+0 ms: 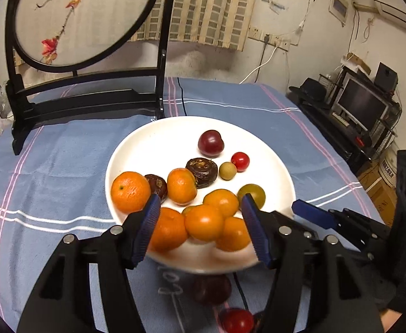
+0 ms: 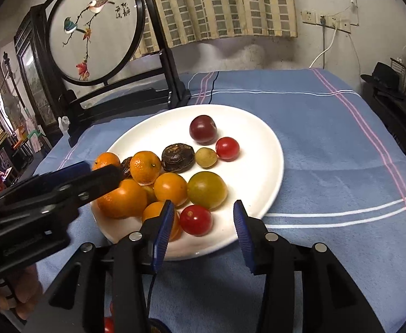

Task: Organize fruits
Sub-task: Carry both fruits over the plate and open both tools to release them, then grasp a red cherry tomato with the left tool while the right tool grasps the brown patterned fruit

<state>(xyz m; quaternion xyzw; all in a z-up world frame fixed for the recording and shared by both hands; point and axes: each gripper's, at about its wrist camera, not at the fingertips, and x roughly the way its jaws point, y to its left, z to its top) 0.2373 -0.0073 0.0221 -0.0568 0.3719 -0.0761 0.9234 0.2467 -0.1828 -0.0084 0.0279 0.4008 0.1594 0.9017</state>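
A white plate (image 1: 153, 136) (image 2: 261, 127) on the blue cloth holds several fruits: mandarins (image 1: 130, 191), orange tomatoes (image 1: 204, 222) (image 2: 171, 188), a dark plum (image 1: 210, 143) (image 2: 203, 129), a red cherry tomato (image 1: 240, 161) (image 2: 227, 148), a green tomato (image 1: 254, 193) (image 2: 207, 190) and a brown water chestnut (image 1: 202, 172) (image 2: 178, 157). My left gripper (image 1: 198, 208) is open and empty, its fingers either side of the near orange fruits. My right gripper (image 2: 203, 215) is open over a red cherry tomato (image 2: 196, 219) at the plate's near rim.
A dark plum (image 1: 211, 288) and a red tomato (image 1: 237, 320) lie on the cloth below the left gripper. A black framed round embroidery screen (image 1: 80, 16) (image 2: 94, 27) stands behind the plate. A TV stand (image 1: 361, 111) is off the table's right.
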